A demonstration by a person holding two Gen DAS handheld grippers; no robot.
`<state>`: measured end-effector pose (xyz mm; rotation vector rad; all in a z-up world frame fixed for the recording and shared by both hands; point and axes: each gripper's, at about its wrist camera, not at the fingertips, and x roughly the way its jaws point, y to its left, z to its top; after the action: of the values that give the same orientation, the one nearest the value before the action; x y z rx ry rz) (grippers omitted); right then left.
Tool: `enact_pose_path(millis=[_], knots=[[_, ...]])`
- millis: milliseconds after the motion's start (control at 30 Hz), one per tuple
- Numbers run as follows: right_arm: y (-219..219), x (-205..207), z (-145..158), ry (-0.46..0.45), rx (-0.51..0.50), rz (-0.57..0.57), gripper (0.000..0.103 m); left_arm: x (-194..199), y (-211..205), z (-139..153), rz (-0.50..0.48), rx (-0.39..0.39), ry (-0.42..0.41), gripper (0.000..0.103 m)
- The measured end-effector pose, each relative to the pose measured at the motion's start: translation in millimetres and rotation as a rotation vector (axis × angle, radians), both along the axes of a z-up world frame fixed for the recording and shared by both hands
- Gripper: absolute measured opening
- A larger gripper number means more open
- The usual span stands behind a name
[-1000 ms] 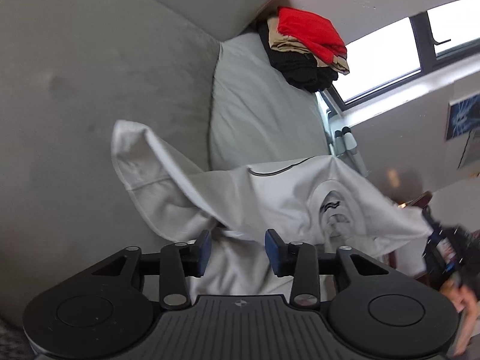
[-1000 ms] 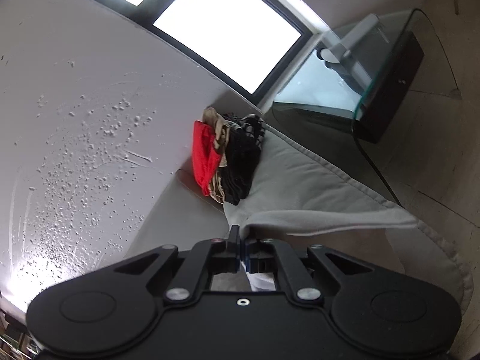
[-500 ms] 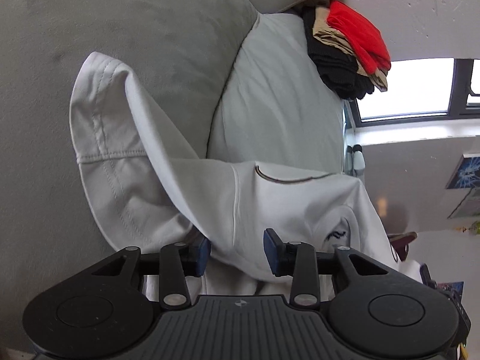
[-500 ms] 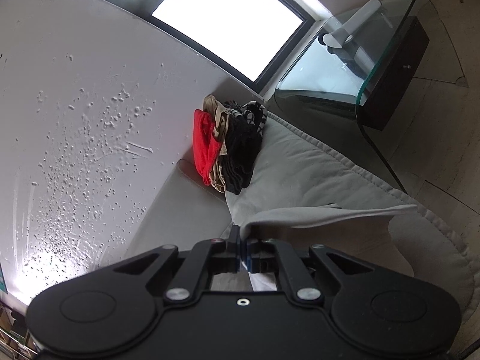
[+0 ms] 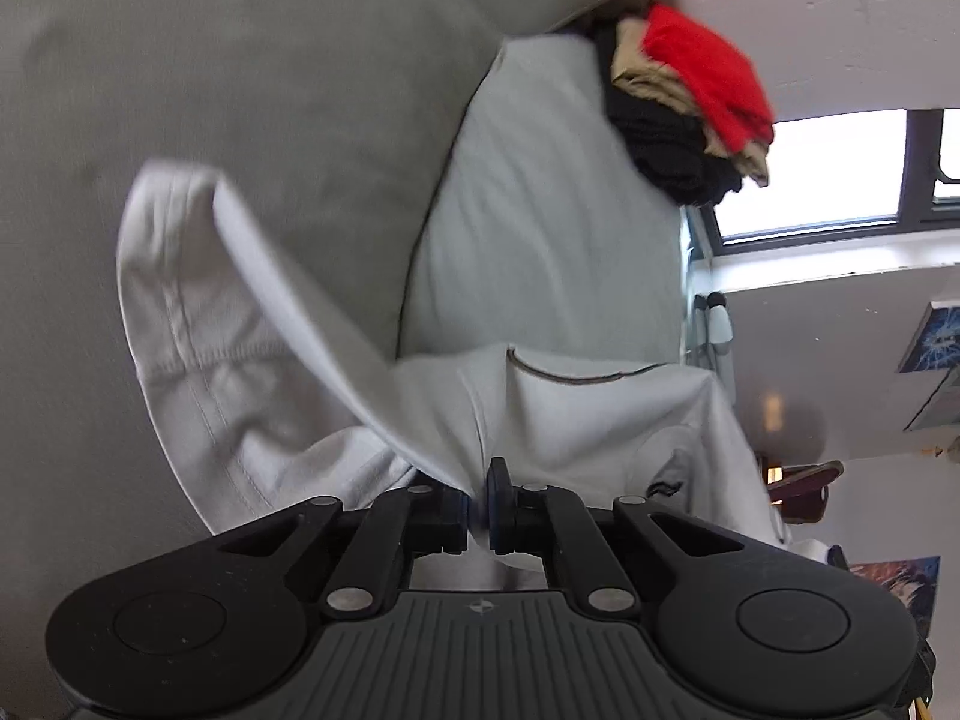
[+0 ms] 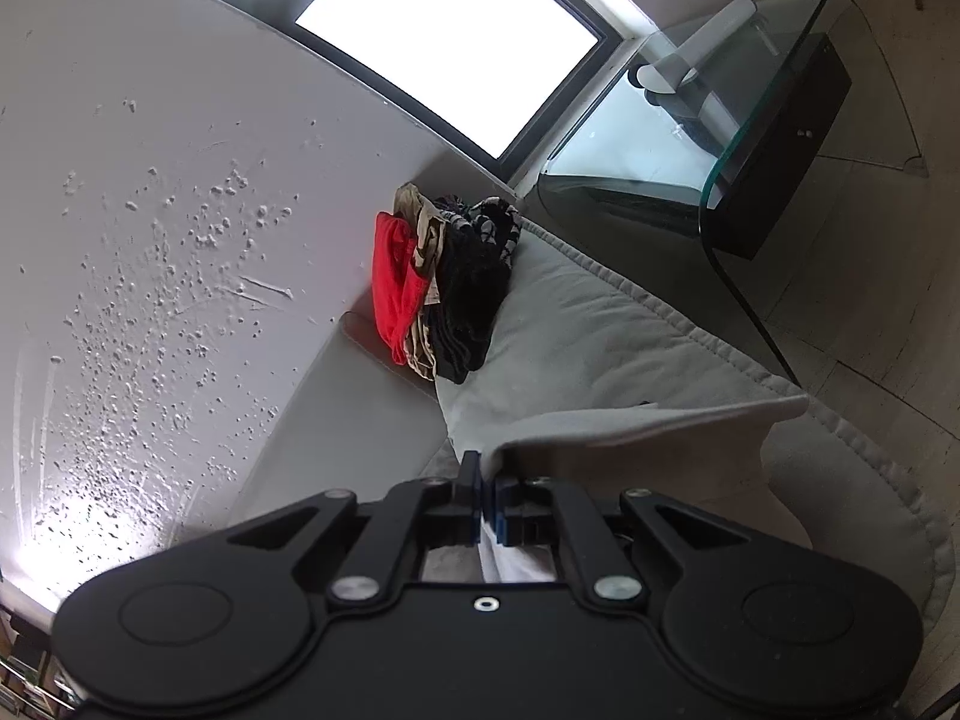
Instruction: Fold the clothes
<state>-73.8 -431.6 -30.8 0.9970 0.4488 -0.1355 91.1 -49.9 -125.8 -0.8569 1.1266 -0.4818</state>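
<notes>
"Where was the white shirt [image 5: 600,420]?"
"Above the grey sofa [image 5: 240,90]. My left gripper [image 5: 478,501] and right gripper [image 6: 487,501] both pinched it tight, so I could fold it."

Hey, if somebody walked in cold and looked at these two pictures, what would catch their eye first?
Probably the red garment topping a pile of clothes at the far end of the grey sofa, against the wall below the bright window. Next, the white shirt draped across the sofa in the foreground, one sleeve lifted, with the left gripper shut on a fold of it. The right gripper pinches white cloth too.
</notes>
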Motion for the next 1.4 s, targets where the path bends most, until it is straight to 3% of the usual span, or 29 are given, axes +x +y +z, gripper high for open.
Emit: enact_pose_path(millis=[67,133,200,433,567,667,833,1000,1167,1400], knots=[[1,0,5,-0.005,-0.001,0.000,0.005,-1,14,26,0.015,0.002,-0.057,0.004],[3,0,10,-0.015,0.003,0.005,0.005,1,27,43,0.022,-0.019,-0.061,0.004],[7,2,14,-0.013,-0.004,0.009,0.005,5,36,49,0.031,0.008,-0.053,0.004],[10,9,5,0.017,0.017,0.030,0.005,17,50,11,0.069,-0.010,0.079,0.000],[7,9,1,0.019,0.023,0.031,0.005,18,43,-5,0.057,0.004,0.126,0.016],[6,9,0,0.017,0.019,0.037,0.005,13,42,-12,0.055,-0.022,0.140,0.027],[5,10,-2,0.016,0.026,0.039,0.005,17,38,-23,0.048,-0.011,0.170,0.027],[4,9,-2,0.013,0.026,0.041,0.005,28,39,-24,0.061,-0.075,0.151,0.027],[4,10,-4,0.018,0.028,0.042,0.005,37,30,-23,-0.009,-0.088,0.104,0.029],[6,11,-5,0.022,0.023,0.051,0.005,36,18,-37,-0.073,-0.119,0.160,0.028]])
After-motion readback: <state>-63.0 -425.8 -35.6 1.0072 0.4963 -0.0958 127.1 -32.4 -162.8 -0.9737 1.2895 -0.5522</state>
